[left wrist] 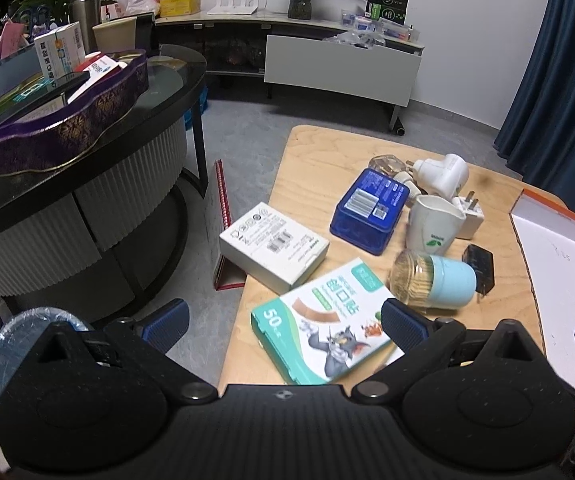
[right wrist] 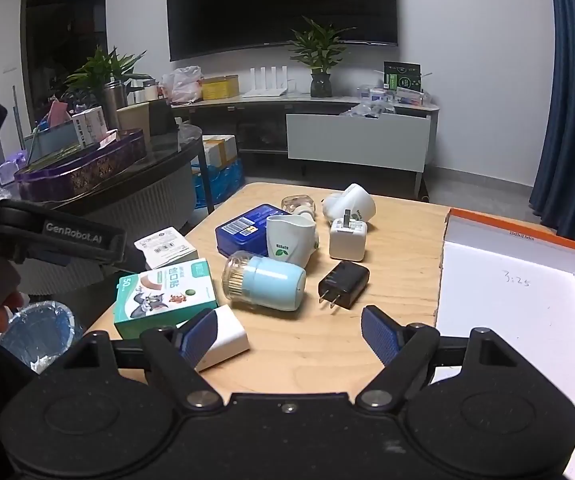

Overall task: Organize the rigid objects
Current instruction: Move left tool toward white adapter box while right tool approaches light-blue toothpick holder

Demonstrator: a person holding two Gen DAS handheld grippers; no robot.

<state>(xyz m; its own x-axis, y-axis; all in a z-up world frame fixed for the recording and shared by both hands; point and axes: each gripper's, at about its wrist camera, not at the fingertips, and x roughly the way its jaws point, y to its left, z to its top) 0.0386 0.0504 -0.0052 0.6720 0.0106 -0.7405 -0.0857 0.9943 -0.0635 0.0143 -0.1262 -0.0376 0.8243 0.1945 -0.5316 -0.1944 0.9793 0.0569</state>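
A small wooden table [left wrist: 319,152] [right wrist: 399,240] holds a green plaster box [left wrist: 323,328] [right wrist: 163,296], a white carton [left wrist: 273,246] [right wrist: 165,246], a blue case [left wrist: 369,210] [right wrist: 243,230], a light-blue toothpick jar [left wrist: 435,280] [right wrist: 265,284], a white cup-shaped device [left wrist: 433,222] [right wrist: 289,238], white plugs [left wrist: 443,174] [right wrist: 347,238] and a black charger [left wrist: 479,268] [right wrist: 343,284]. My left gripper [left wrist: 283,324] is open above the plaster box. My right gripper [right wrist: 291,336] is open over the table's near edge, beside a white block [right wrist: 227,336].
An open white box with orange rim [left wrist: 559,248] [right wrist: 519,304] lies at the table's right. A dark round table with a purple tin [left wrist: 55,120] [right wrist: 83,168] stands left. A lined bin [left wrist: 19,340] [right wrist: 39,328] and a red notebook [left wrist: 223,200] are on the floor.
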